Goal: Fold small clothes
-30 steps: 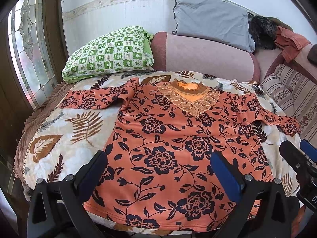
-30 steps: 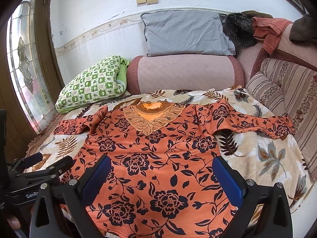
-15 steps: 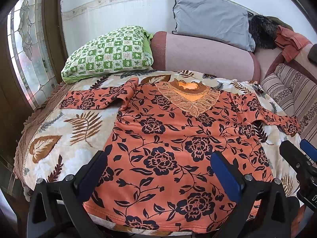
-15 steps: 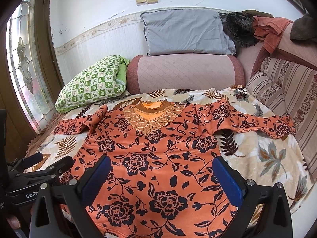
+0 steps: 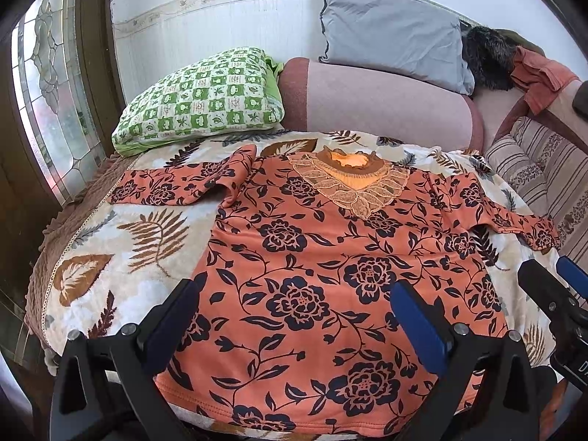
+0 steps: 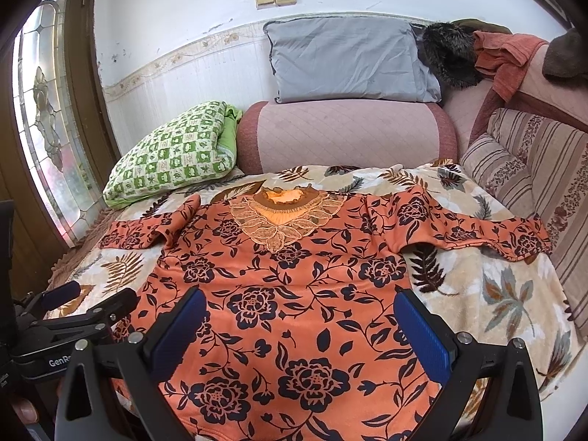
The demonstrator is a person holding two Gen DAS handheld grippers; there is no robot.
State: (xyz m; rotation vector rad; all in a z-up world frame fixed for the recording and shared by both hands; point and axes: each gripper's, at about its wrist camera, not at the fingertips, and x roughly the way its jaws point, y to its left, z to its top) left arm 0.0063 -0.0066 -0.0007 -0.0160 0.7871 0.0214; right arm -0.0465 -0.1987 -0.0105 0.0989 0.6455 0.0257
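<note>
Left wrist view: the orange floral blouse (image 5: 312, 257) lies spread flat, front up, on a leaf-print blanket (image 5: 121, 257), its lace collar (image 5: 349, 180) pointing toward a pink bolster (image 5: 386, 103) at the far side. The left gripper (image 5: 297, 316) hovers over the blouse's near hem with its blue-padded jaws wide apart and nothing between them; the hem directly under the gripper frame is hidden. One sleeve stretches away from the blouse toward a green checked pillow (image 5: 198, 99); the opposite sleeve ends at the blanket's edge by a striped cushion (image 5: 544, 169). Beside the blouse, part of the right gripper (image 5: 551, 290) enters at the picture's edge, cut off.

Right wrist view: the right gripper (image 6: 301, 327) hangs above the blouse's (image 6: 294, 275) lower half, jaws spread open and empty. The hem is cut off by the frame's lower edge. The left gripper (image 6: 92, 301) shows off the blouse's side, over the blanket (image 6: 496, 294); its fingers appear apart. A grey pillow (image 6: 349, 58) leans on the wall above the bolster (image 6: 349, 136); a dark furry item beside that pillow is hard to identify.
</note>
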